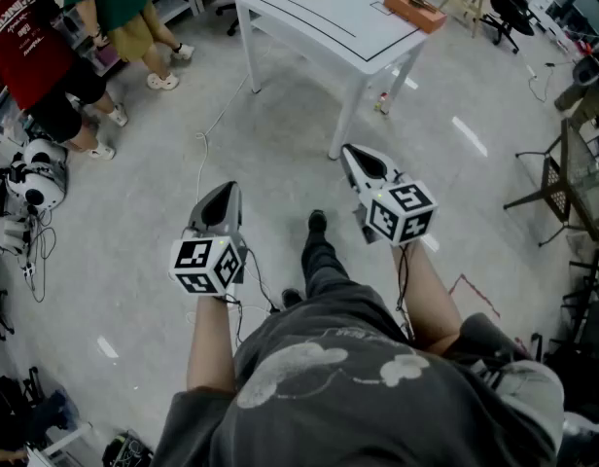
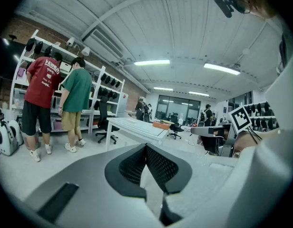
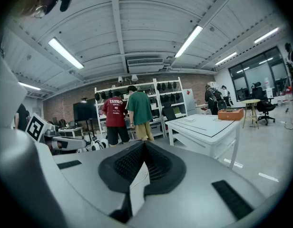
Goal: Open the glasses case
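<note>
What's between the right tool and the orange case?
In the head view, mostly bare floor and the white table edge separate the right tool from the orange case.

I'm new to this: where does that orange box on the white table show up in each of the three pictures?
Head view: the orange box is at the top, right of centre, near the table's right edge.
Left gripper view: near the middle, small and far off.
Right gripper view: at the right, on the table's far end.
Shared landmark: the white table under it.
</note>
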Demonstrator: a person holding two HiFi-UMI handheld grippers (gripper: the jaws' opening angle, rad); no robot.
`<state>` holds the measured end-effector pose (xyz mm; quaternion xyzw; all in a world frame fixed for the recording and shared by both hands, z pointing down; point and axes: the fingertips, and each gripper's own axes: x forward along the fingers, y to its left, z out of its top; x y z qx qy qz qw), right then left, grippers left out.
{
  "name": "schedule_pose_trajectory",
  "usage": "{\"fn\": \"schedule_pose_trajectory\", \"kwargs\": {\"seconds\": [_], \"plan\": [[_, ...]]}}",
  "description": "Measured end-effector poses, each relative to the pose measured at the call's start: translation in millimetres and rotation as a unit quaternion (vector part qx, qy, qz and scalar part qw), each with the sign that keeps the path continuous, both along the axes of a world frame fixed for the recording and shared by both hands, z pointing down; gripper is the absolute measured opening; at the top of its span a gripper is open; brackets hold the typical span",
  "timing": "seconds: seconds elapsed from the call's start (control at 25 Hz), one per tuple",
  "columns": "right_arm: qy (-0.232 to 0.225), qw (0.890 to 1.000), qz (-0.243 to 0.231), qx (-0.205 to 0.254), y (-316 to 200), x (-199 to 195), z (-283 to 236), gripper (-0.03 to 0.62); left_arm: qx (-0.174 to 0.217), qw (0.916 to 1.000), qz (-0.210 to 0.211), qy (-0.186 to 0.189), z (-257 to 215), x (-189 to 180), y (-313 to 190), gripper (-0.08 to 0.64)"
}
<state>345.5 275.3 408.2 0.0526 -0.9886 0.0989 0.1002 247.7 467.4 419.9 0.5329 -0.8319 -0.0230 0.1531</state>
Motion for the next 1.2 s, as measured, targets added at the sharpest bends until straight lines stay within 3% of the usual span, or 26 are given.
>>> {"fn": "schedule_pose_trajectory", "kwargs": {"seconds": [0.4, 0.64, 0.88, 1.2], "plan": [[0.006, 1.000, -0.002, -0.006, 0, -4, 7, 0.000, -0.005, 0.9999, 0.002, 0.010, 7, -12, -6, 0.002], [-0.001, 0.999, 0.031, -0.015, -47, -22, 7, 0.000, -0.004, 0.9998, 0.015, 0.015, 8, -39, -43, 0.002], [0.004, 0.999, 0.032, -0.028, -104, -78, 17, 0.002, -0.014, 0.9991, 0.031, 0.024, 18, -91, -100, 0.002], [-0.009, 0.999, 0.021, -0.038, -211, -179, 11, 0.002, -0.034, 0.9986, 0.039, 0.009, 8, -172, -199, 0.002]]}}
